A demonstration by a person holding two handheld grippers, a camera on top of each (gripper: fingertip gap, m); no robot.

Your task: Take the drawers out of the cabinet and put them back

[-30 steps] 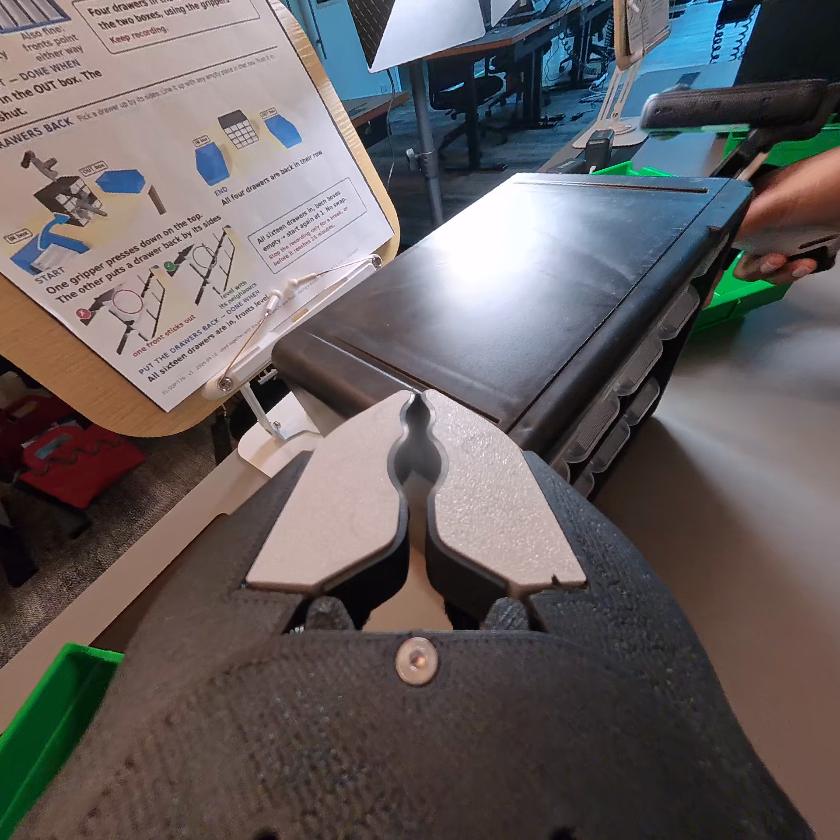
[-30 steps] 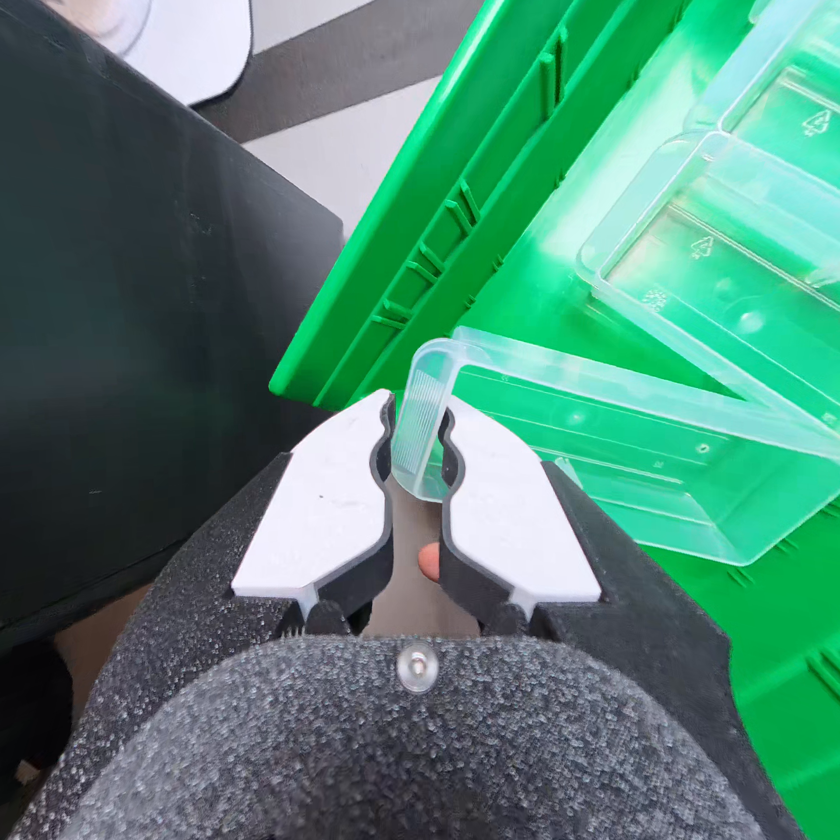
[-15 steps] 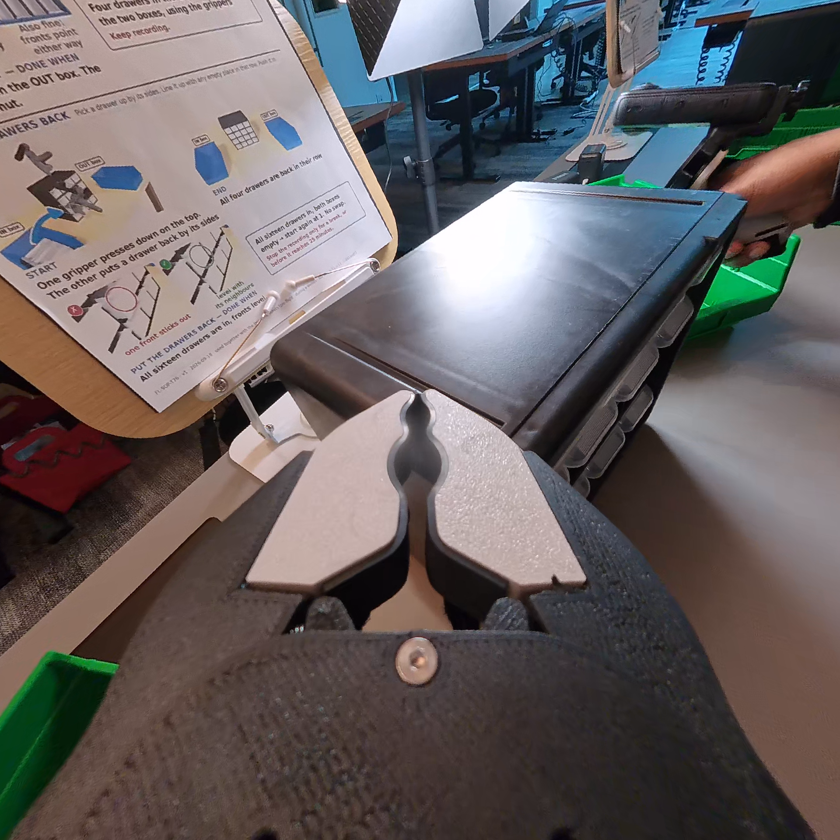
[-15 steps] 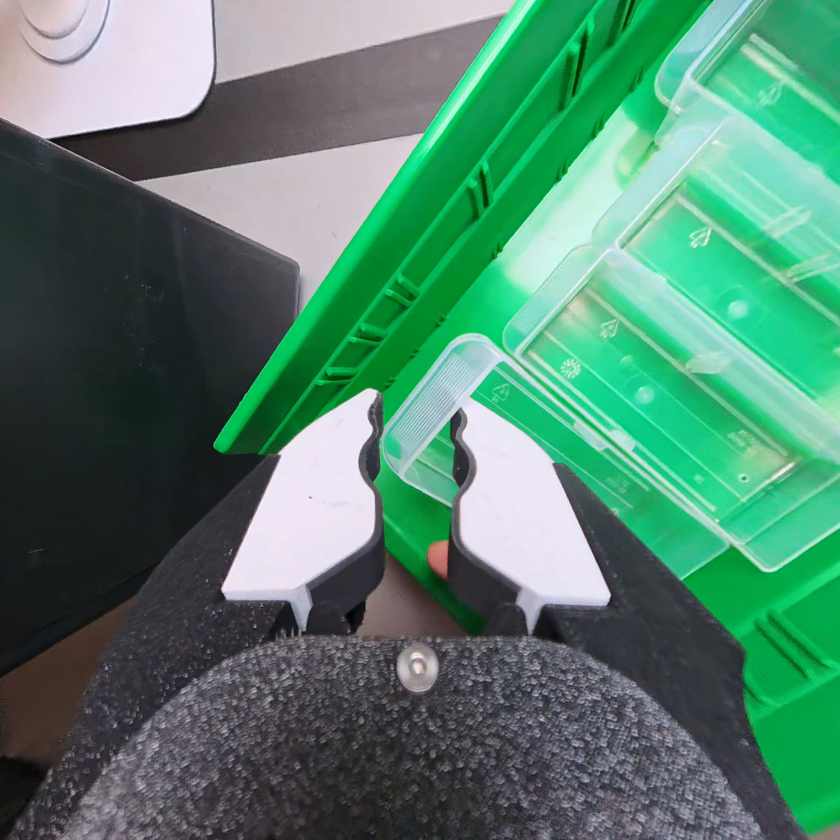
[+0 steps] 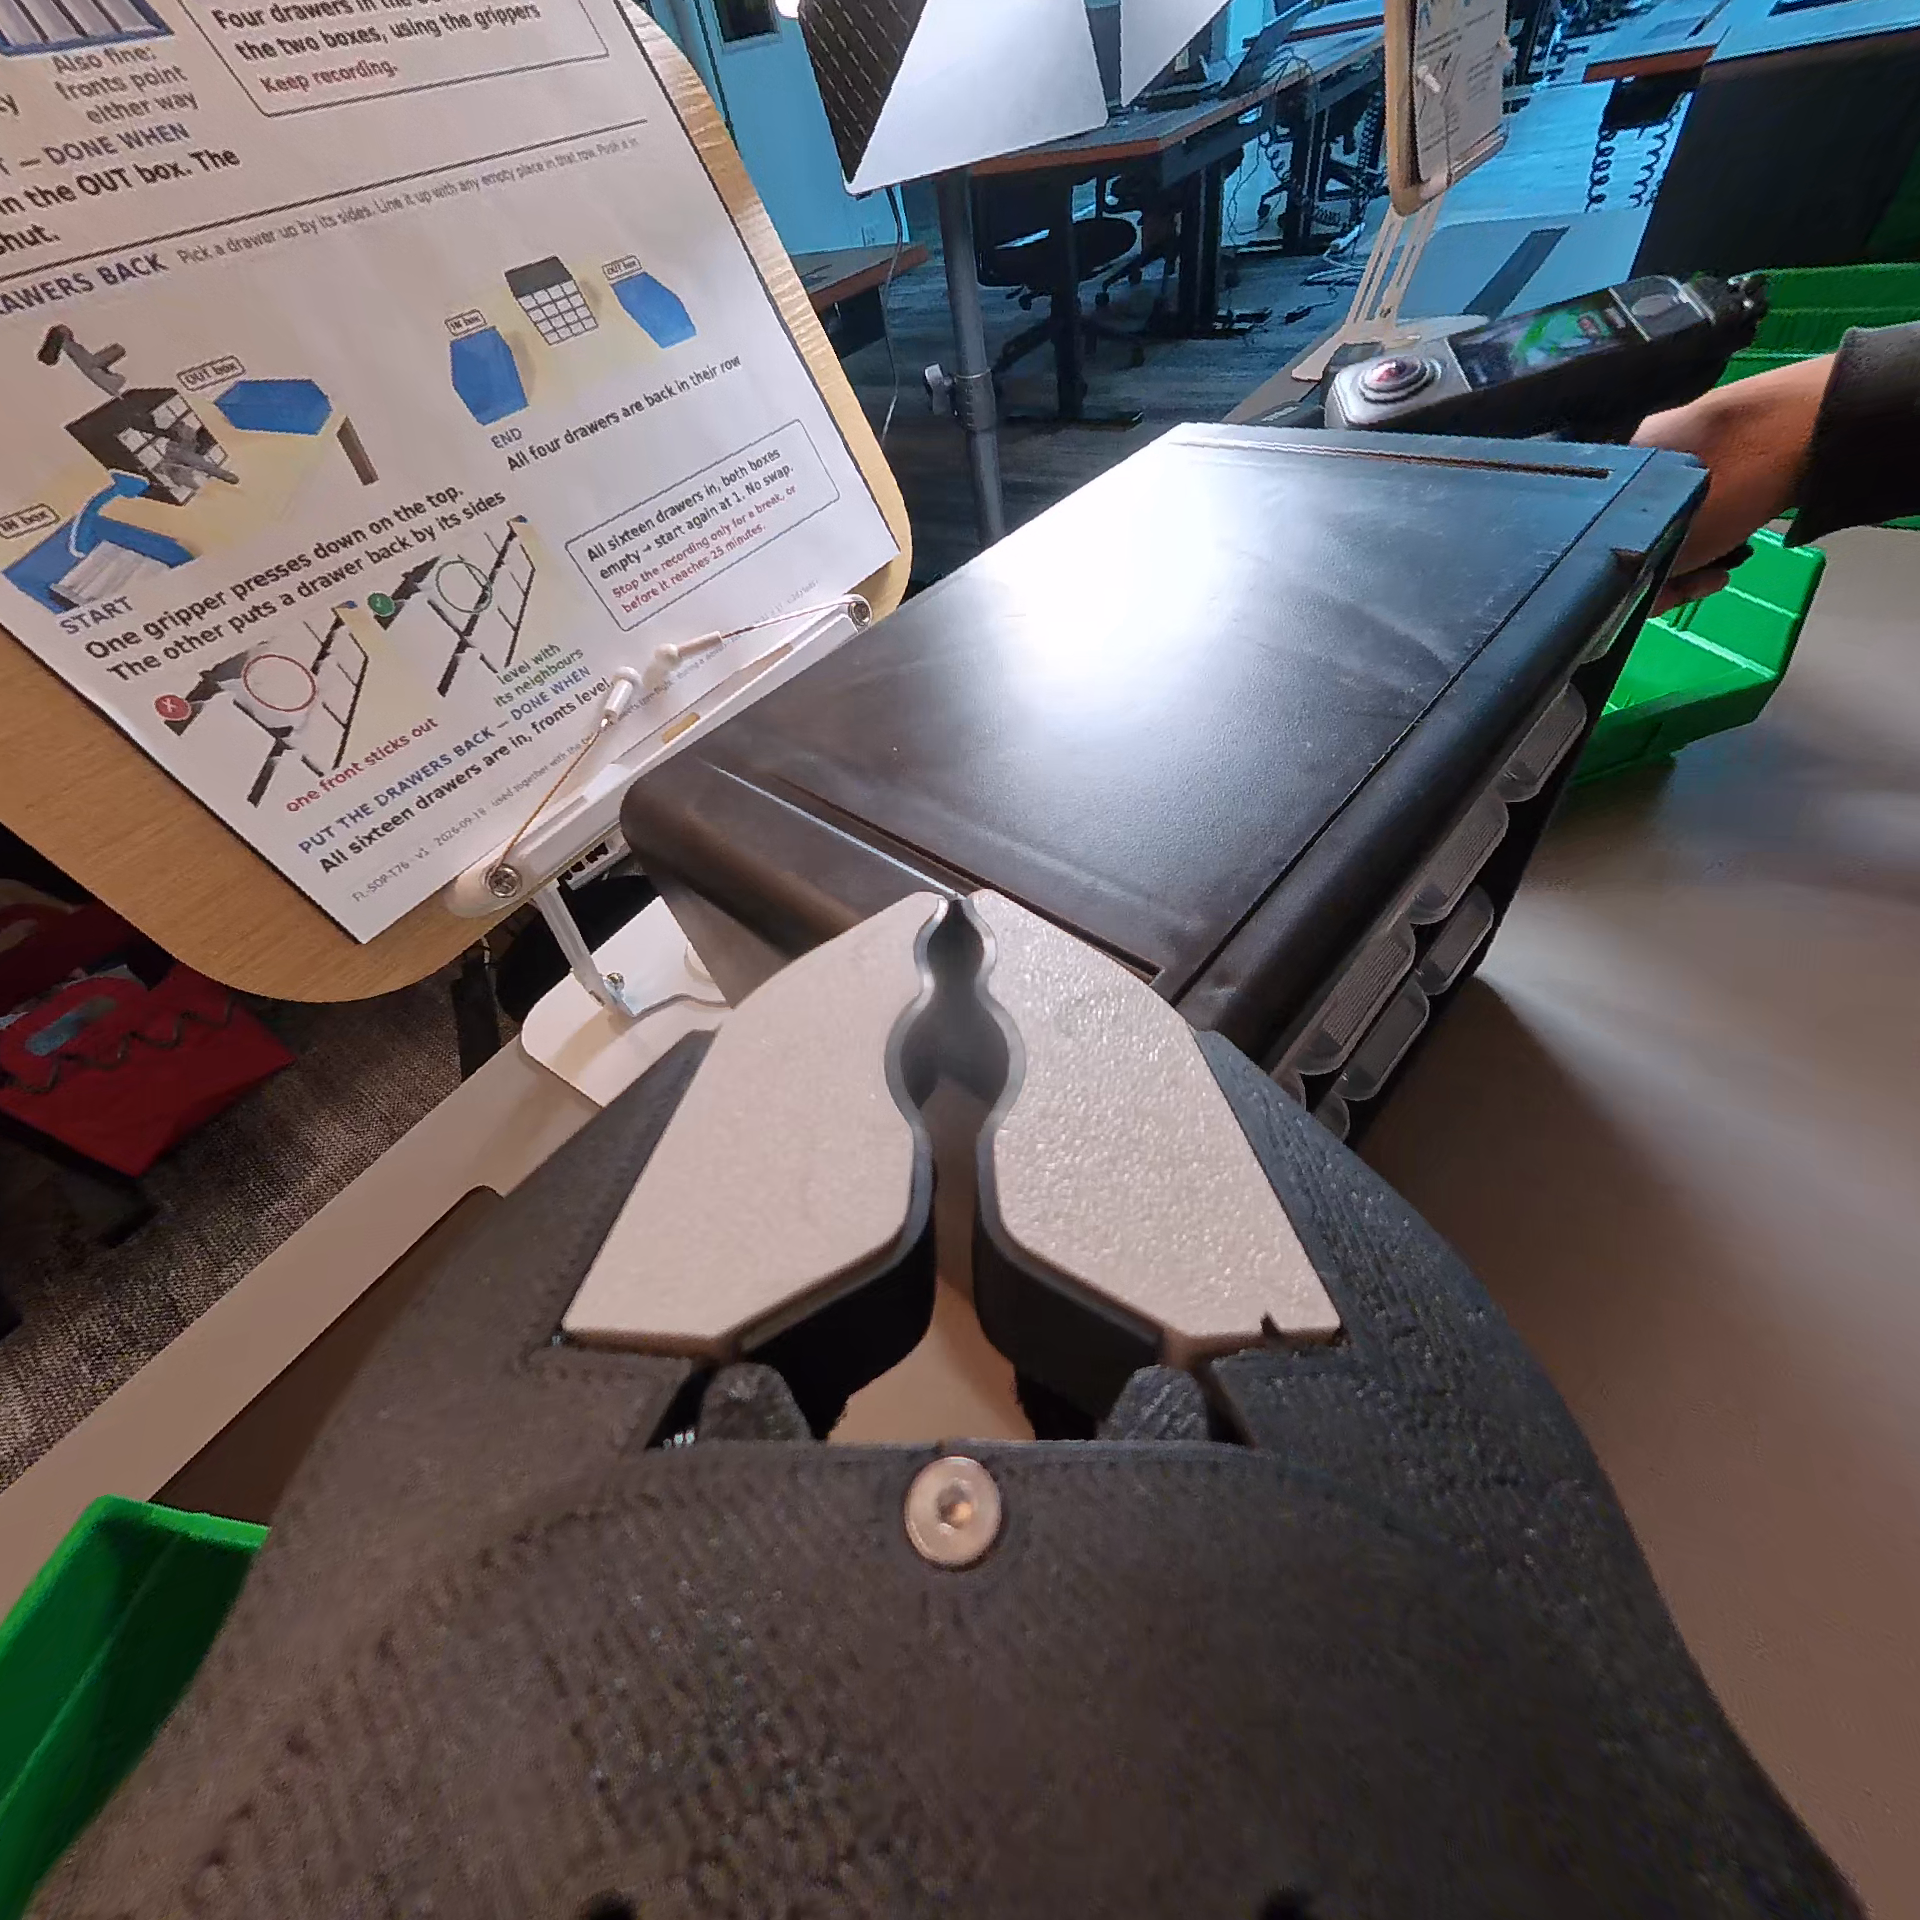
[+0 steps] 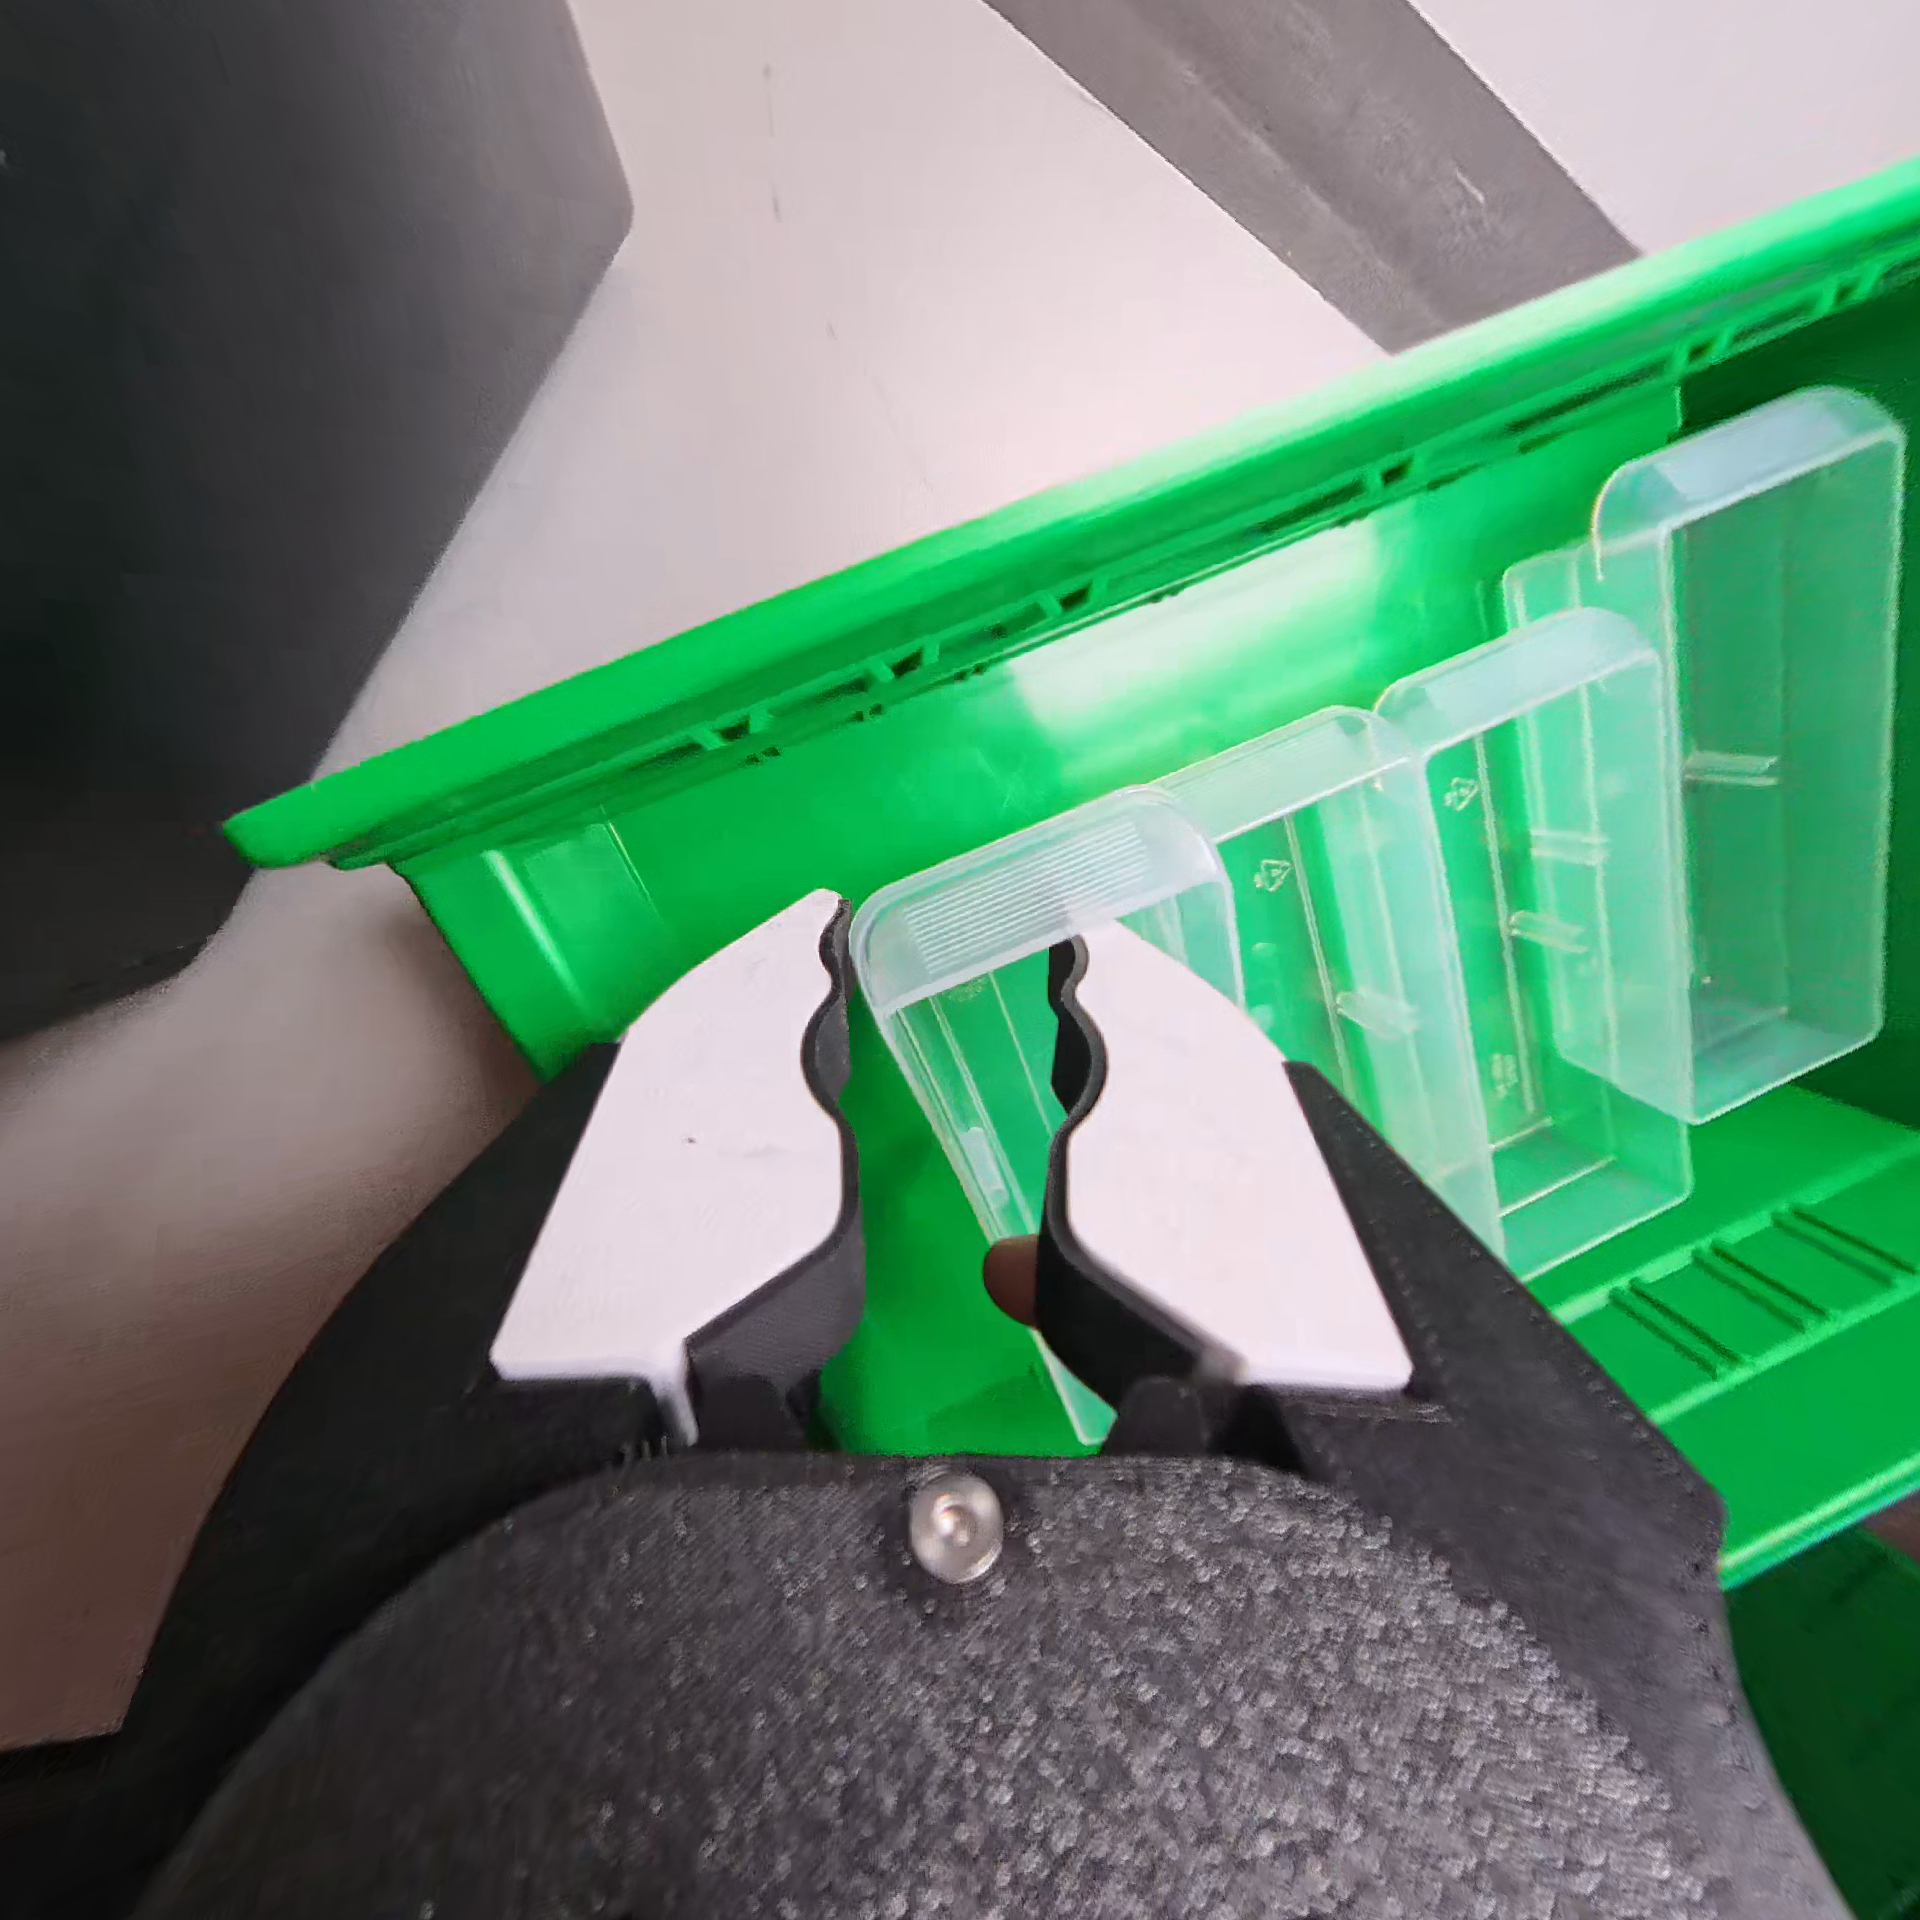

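Note:
The black cabinet point(image 5: 1143, 675) lies ahead of my left gripper point(image 5: 961, 920), which is shut and empty, just short of the cabinet's near corner. Clear drawers point(image 5: 1455, 883) show in the cabinet's front on the right. My right gripper point(image 6: 951, 930) is open, its fingers either side of the ribbed front of a clear drawer point(image 6: 1039, 894) that rests in the green bin point(image 6: 727, 707). Other clear drawers point(image 6: 1538, 935) lie side by side in that bin. The right gripper point(image 5: 1538, 353), held by a hand, also shows beyond the cabinet in the left wrist view.
An instruction board point(image 5: 364, 416) on a stand stands left of the cabinet. A second green bin point(image 5: 94, 1662) is at my lower left. The cabinet's black side point(image 6: 260, 416) is left of the right gripper. Desks and chairs stand in the background.
My right gripper has opened and let go of the clear drawer, which now rests in the green bin beside the others. The right gripper turned. The left gripper has barely moved.

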